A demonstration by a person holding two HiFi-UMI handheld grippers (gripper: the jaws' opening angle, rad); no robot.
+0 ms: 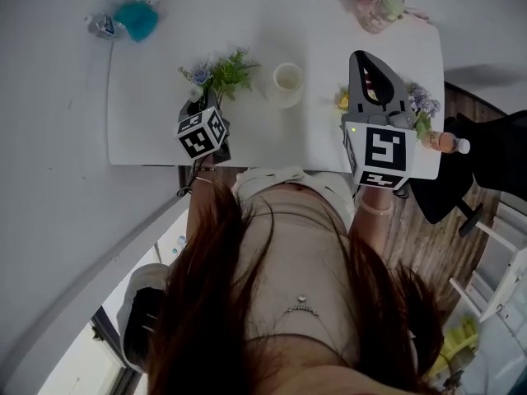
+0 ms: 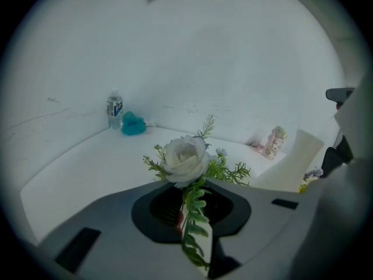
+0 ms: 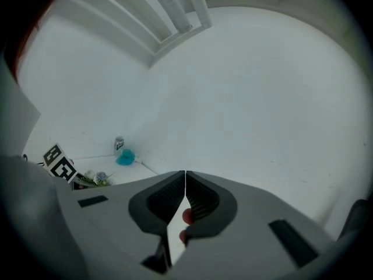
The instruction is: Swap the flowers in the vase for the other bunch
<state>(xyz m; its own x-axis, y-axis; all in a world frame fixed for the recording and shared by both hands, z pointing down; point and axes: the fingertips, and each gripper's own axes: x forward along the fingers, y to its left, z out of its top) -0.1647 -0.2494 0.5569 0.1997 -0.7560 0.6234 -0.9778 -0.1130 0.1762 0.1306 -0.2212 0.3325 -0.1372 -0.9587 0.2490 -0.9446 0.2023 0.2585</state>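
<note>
A white vase (image 1: pixel 287 82) stands in the middle of the white table (image 1: pixel 148 97), and it looks empty from above. Left of it lies a bunch with a white rose (image 2: pixel 185 159) and green sprigs (image 1: pixel 224 72). My left gripper (image 1: pixel 199 99) is shut on that bunch's leafy stem (image 2: pixel 192 214), low over the table. The other bunch, purple and yellow (image 1: pixel 422 102), lies at the table's right side, partly hidden behind my right gripper (image 1: pixel 365 60). That gripper (image 3: pixel 185 177) hangs above it, shut with nothing in it.
A water bottle (image 1: pixel 103 25) and a teal object (image 1: pixel 137 19) sit at the far left corner. A pink figurine (image 1: pixel 380 8) stands at the far right corner, and a small bottle (image 1: pixel 445 142) lies at the right edge. An office chair base (image 1: pixel 449 194) stands on the floor to the right.
</note>
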